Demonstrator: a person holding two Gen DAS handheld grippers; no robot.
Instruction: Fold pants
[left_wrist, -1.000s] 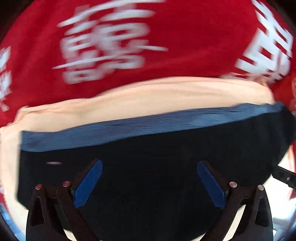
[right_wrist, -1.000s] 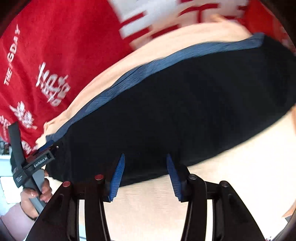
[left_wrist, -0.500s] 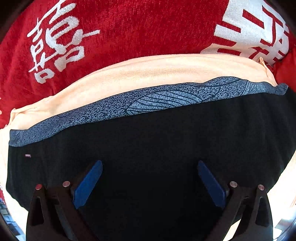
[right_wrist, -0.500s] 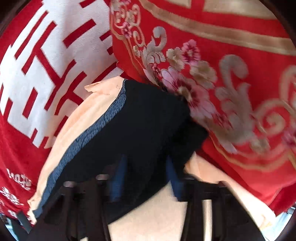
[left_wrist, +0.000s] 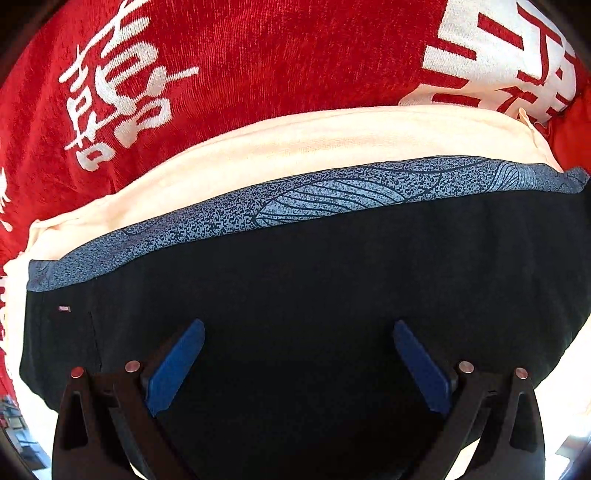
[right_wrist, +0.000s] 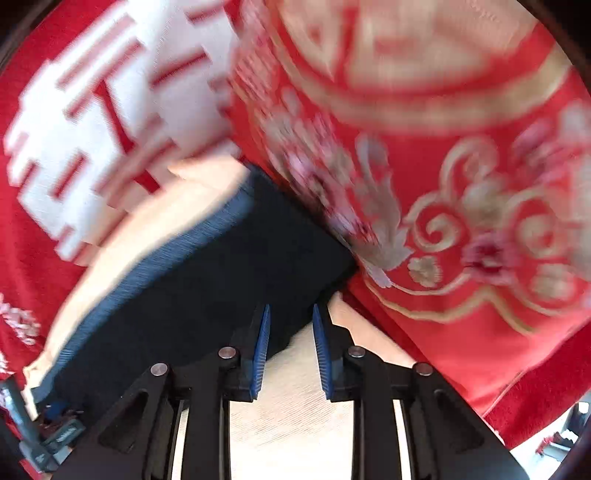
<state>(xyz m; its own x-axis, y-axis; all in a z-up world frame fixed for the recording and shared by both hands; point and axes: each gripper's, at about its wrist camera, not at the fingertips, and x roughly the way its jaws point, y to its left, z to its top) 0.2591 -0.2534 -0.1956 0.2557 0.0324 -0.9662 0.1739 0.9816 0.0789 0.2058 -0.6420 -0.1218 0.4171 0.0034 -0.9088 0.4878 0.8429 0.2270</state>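
Observation:
Black pants (left_wrist: 314, 277) with a blue patterned waistband (left_wrist: 332, 192) lie flat on a cream cloth (left_wrist: 295, 147). My left gripper (left_wrist: 299, 354) hangs open over the black fabric, its blue pads wide apart and nothing between them. In the right wrist view the pants (right_wrist: 221, 277) end in a corner beside a red embroidered cover (right_wrist: 461, 221). My right gripper (right_wrist: 290, 332) sits at that corner with a narrow gap. Its jaws are opening, and the black edge lies between the pads without being pressed.
A red blanket with white characters (left_wrist: 258, 55) lies beyond the cream cloth (right_wrist: 166, 214). The red embroidered cover overlaps the cloth on the right. Part of the other gripper's body (right_wrist: 44, 439) shows at the lower left of the right wrist view.
The right gripper has travelled along the pants' near edge to their corner by the embroidered cover, and its jaws stand closer together. The left gripper shifted early, then held still over the pants.

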